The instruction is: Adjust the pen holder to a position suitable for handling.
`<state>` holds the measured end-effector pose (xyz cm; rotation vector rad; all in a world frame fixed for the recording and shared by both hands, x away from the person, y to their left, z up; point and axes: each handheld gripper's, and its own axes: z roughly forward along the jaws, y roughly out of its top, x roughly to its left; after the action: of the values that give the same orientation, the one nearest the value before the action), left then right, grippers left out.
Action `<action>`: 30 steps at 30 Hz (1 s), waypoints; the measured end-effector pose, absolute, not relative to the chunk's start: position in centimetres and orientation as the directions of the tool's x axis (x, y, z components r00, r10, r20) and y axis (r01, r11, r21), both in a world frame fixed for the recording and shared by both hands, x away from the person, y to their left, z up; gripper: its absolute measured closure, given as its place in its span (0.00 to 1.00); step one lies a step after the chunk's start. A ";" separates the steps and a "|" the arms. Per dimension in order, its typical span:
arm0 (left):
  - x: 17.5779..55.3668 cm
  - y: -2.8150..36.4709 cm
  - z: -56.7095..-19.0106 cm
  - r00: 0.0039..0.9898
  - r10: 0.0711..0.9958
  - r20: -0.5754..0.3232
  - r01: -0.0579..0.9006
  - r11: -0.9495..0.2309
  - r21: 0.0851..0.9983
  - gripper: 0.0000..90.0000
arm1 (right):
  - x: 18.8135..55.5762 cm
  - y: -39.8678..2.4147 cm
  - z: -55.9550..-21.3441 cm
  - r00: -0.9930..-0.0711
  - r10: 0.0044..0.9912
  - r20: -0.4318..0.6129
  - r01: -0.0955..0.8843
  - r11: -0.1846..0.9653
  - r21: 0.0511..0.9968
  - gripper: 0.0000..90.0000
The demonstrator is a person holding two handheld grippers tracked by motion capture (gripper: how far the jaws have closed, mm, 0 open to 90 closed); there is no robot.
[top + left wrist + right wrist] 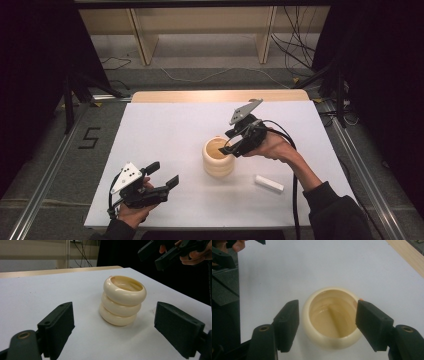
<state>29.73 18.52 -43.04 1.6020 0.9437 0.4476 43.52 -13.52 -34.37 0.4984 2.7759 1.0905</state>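
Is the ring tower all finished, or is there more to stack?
Three cream rings already sit stacked on the white table. The right gripper hovers just over the top ring with jaws open and nothing between them. The left gripper waits open and empty, off to the side. A small white block lies apart; whether it belongs on top is unclear.

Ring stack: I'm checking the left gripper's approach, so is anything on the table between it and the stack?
Nothing visible. Bare white table lies between the open left gripper and the ring stack; the right gripper hovers above it.
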 end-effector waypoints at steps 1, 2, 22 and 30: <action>29.7 18.5 -43.0 0.602 0.772 -0.203 0.331 -0.010 0.944 0.17 | 43.4 -13.7 -34.4 -0.937 0.350 0.008 0.262 0.684 0.680 0.38; 29.7 18.5 -43.0 0.602 0.772 -0.204 0.331 -0.009 0.943 0.17 | 43.3 -13.9 -34.3 -0.933 0.359 0.009 0.269 0.682 0.680 0.37; 29.8 18.6 -43.0 0.597 0.774 -0.209 0.331 0.000 0.944 0.17 | 40.8 -17.6 -35.1 -0.883 0.468 -0.021 0.300 0.600 0.741 0.29; 29.9 18.5 -42.9 0.596 0.776 -0.208 0.332 -0.001 0.943 0.17 | 39.6 -19.2 -36.5 -0.868 0.496 -0.002 0.328 0.577 0.748 0.27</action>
<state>29.88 18.50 -42.90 1.5928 0.9511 0.4495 39.57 -19.25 -36.49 0.6883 2.5960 1.1669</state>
